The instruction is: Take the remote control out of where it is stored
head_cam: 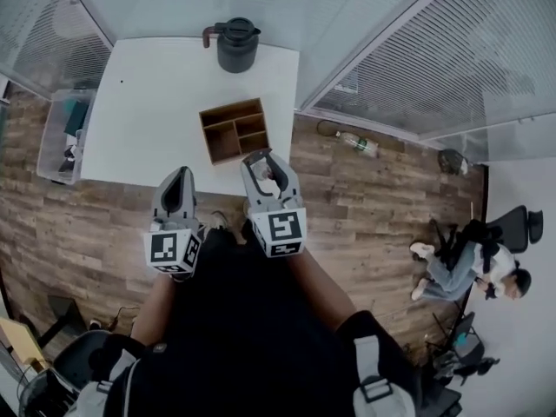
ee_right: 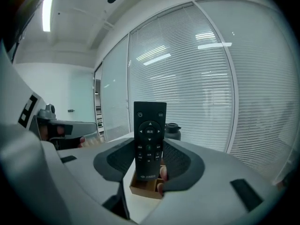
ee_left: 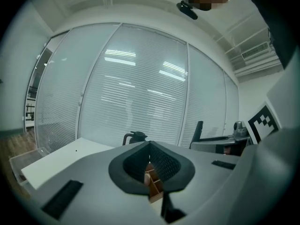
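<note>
The black remote control (ee_right: pixel 149 139) stands upright between the jaws of my right gripper (ee_right: pixel 149 150), which is shut on its lower half, buttons facing the camera. It is held clear above the wooden divided organizer box (ee_right: pixel 143 187), which sits on the white table (head_cam: pixel 148 102) just ahead of the right gripper (head_cam: pixel 263 165). In the head view the box (head_cam: pixel 234 129) shows several compartments. My left gripper (head_cam: pixel 178 181) hovers at the table's near edge, left of the right one. Its jaws (ee_left: pixel 150 146) meet at the tips with nothing in them.
A dark jug (head_cam: pixel 237 44) stands at the table's far edge. A clear plastic bin (head_cam: pixel 62 135) sits on the floor left of the table, a bottle (head_cam: pixel 358 143) lies on the floor to the right. A person (head_cam: pixel 465 263) sits far right. Glass walls with blinds surround the table.
</note>
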